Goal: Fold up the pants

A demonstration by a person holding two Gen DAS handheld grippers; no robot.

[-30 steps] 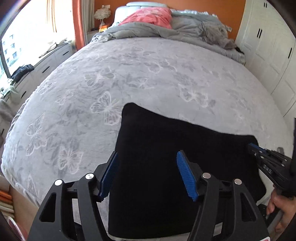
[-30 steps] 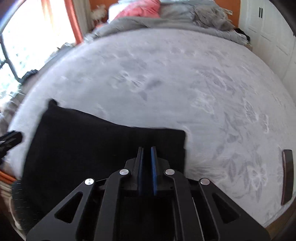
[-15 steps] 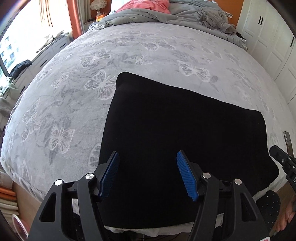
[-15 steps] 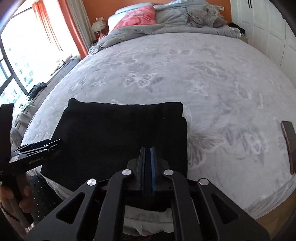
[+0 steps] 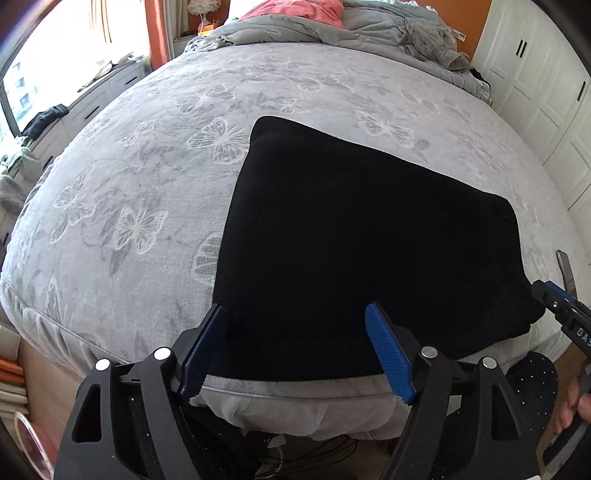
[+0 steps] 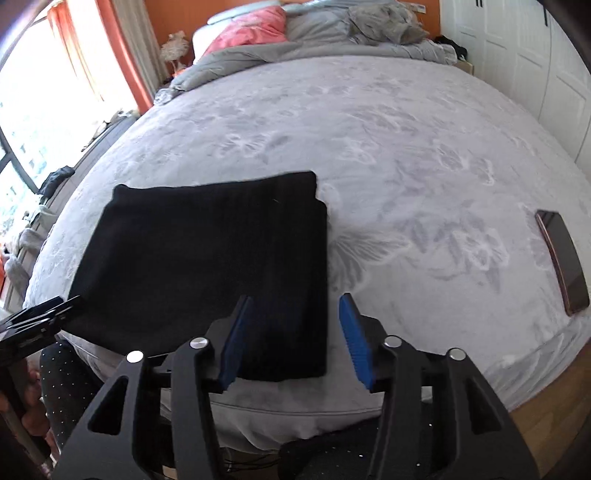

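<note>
The black pants [image 5: 354,251] lie folded into a flat rectangle at the near edge of the grey butterfly-print bed [image 5: 147,177]. They also show in the right wrist view [image 6: 207,266]. My left gripper [image 5: 295,343] is open and empty, hovering over the pants' near left corner. My right gripper [image 6: 291,332] is open and empty over the pants' near right corner. The right gripper's tip shows at the right edge of the left wrist view [image 5: 557,302]. The left gripper's tip shows at the left edge of the right wrist view [image 6: 44,314].
A dark phone [image 6: 561,258] lies on the bed to the right of the pants. A crumpled grey duvet [image 5: 332,29] and a pink pillow [image 6: 247,29] are at the far end. White wardrobe doors [image 5: 535,85] stand to the right, a window and drawers to the left.
My right gripper has opened and let go of the pants. Both grippers have drawn back toward the bed's near edge. The pants lie flat.
</note>
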